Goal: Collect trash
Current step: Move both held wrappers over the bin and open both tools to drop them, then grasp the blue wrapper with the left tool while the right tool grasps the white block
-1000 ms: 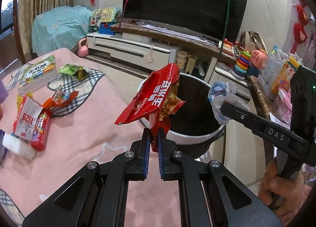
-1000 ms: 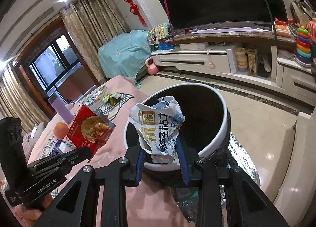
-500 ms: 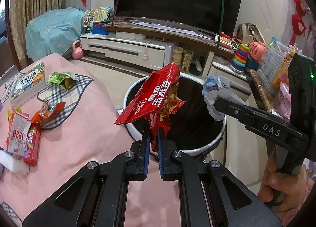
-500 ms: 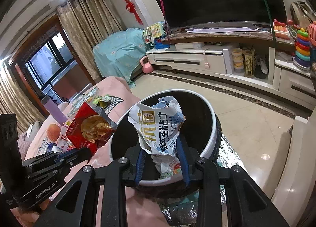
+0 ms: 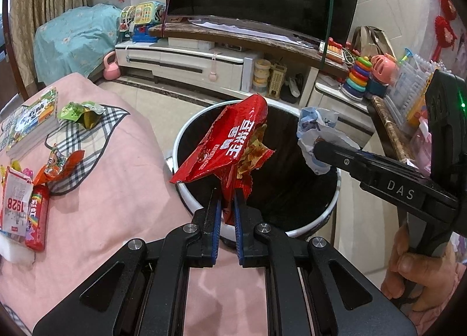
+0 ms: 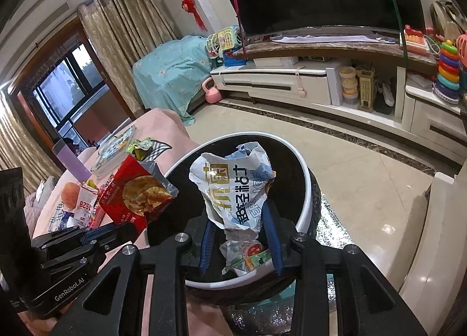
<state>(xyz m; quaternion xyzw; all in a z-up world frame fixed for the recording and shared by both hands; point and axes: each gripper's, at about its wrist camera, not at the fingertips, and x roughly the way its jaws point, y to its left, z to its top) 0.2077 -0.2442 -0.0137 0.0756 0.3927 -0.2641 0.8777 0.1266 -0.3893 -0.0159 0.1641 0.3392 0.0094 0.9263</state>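
Red snack bag [image 5: 230, 149] upright in left claw [image 5: 226, 213], long axis tilted right

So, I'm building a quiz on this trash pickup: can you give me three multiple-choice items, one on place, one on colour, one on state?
1. Where is the round white-rimmed trash bin?
A. on the TV stand
B. on the floor beside the pink-covered bed
C. on the bed

2. What colour is the crinkled snack bag in the left claw?
A. red
B. green
C. blue

3. The white-and-blue crumpled wrapper in the right claw is:
A. lying in the bin
B. on the bed
C. held above the bin

Key: B, the bin stands at the bed's edge; A, red foil; C, claw fingers flank it over the rim.
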